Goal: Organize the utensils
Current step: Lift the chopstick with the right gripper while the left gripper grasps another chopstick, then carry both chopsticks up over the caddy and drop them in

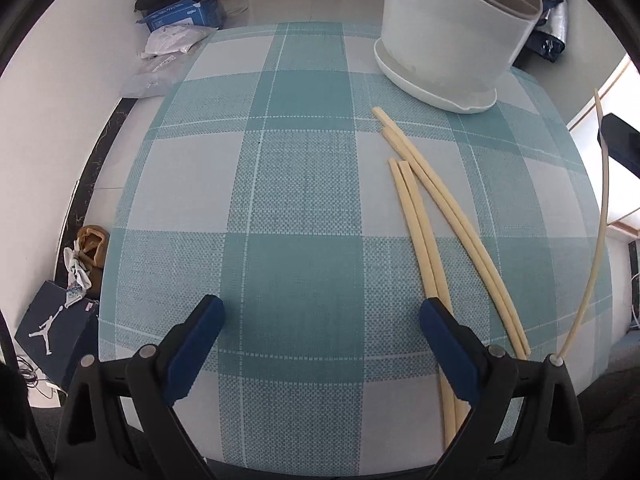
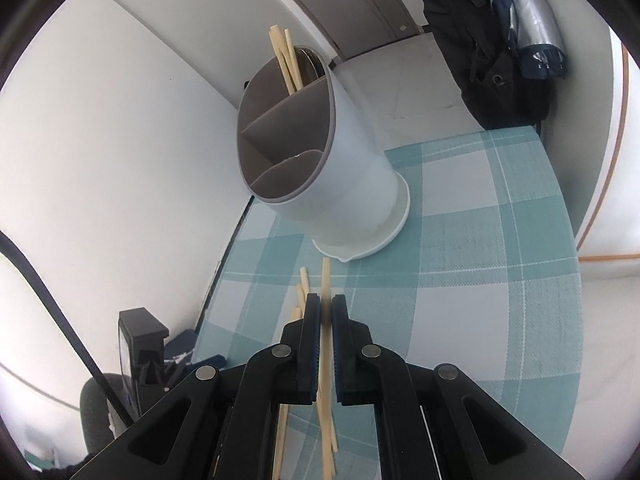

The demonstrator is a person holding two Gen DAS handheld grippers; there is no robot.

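Teal-and-white checked cloth covers the table and sets the ground for both wrist views. Nearest the left camera, the left gripper hovers over bare cloth with its blue pads spread wide and nothing between them. Just beside its right-hand finger lie four loose chopsticks, pale, thin and rigid, in two rough pairs that fan toward the utensil holder. In the right wrist view the right gripper is clamped on a single chopstick, which runs lengthwise between the pads and projects beyond their tips toward the holder. Such sticks look light, stiff and smooth, so they are likely to pivot or slip in a pinch; a grip near mid-length across the narrow width should steady them, and lying flat they offer little edge to get under. Farther off, the white holder stands near the table's far edge on a flared base; its grey-rimmed mouth is split into compartments, the rearmost already holding several chopsticks. Open cloth on the left gives ample room for manoeuvre, whereas the table edge runs close behind the holder and along the sticks' outer side.
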